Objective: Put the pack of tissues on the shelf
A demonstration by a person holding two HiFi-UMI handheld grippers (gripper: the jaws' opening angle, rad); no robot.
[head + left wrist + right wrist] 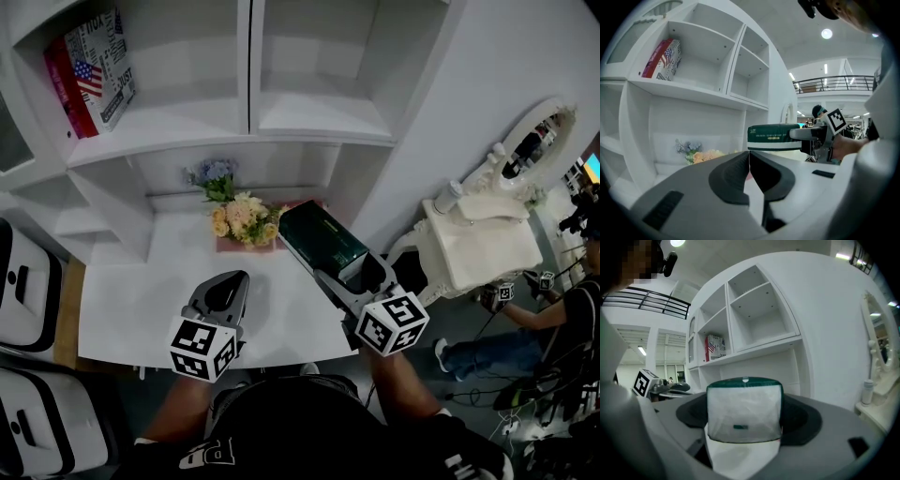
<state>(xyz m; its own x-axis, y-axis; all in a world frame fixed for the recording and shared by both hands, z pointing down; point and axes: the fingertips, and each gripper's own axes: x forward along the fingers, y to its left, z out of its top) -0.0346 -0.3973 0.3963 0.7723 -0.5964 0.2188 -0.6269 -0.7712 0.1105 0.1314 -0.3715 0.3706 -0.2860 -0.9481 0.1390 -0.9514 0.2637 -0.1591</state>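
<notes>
There's the pack of tissues [322, 242], dark green, up in the air over the white table [131, 309] and not on the shelf yet. We've got it pinched by its near end in the right gripper [354, 277], jaws clamped on both sides, the long body sticking out forward toward the flowers [246, 217]. The left gripper [220, 298] hangs low beside it, jaws pressed together on nothing, out of the play. Above us the shelf [319, 127] shows 2 compartments. The left 1 has books [94, 70] leaning in its corner, and the right 1 looks the easier target to us. To do this well, we'd lift the pack level and nose first. We'd clear the front lip of the board, then push it deep enough that its weight sits fully on the board before the jaws let go. Held by 1 end, it may droop, so we'd keep the grip firm and the approach slow.
</notes>
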